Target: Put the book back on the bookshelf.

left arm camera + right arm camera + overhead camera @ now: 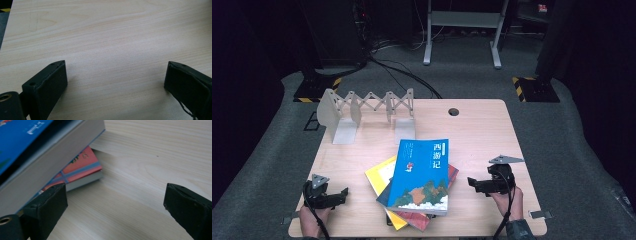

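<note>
High view: wooden table (492, 125), grey carpet (562, 130).

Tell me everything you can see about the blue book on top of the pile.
The blue book is a thick paperback with a glossy blue cover, large white Chinese characters at upper right, a small red figure, and brown-green mountains above white clouds near the bottom. It lies flat and closed, slightly skewed, crowning a fanned pile near the table's middle front. It rests on a red-covered book and overhangs it; its pale page edge shows in the right gripper view. Neither gripper touches it.
</note>
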### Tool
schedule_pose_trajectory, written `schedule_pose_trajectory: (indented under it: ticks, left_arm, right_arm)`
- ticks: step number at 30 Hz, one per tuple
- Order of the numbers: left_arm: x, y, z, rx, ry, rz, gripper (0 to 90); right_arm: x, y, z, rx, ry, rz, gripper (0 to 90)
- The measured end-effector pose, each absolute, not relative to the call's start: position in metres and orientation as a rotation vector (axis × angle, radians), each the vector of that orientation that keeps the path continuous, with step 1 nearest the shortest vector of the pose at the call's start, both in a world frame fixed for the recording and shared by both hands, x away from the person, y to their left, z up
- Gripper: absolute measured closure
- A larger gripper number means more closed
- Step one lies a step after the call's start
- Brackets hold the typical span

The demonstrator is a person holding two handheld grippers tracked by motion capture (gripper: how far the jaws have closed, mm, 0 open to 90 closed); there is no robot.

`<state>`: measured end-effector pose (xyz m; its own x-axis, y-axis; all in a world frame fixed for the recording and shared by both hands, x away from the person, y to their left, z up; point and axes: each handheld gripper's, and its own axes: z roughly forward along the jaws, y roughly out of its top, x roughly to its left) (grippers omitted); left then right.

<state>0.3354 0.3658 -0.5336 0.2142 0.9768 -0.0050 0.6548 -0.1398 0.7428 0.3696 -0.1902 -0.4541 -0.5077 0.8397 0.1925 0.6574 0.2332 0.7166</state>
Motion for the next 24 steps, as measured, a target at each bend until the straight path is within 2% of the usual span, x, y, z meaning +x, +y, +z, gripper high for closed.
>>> schedule_pose_trajectory:
  ticks: [12,20,24]
  left_arm:
    - [0.335,0.366,-0.534,1.871,1.508,0.665,4.5]
    - [0.335,0.366,-0.534,1.872,1.507,0.666,4.5]
    - [0.335,0.366,-0.534,1.871,1.507,0.666,4.5]
  right_arm:
    - [0.381,-0.149,-0.432,1.312,2.349,1.222,9.3]
    - [0.389,-0.121,-0.434,1.282,2.472,1.22,17.5]
    - [0.39,-0.112,-0.437,1.271,2.52,1.241,24.9]
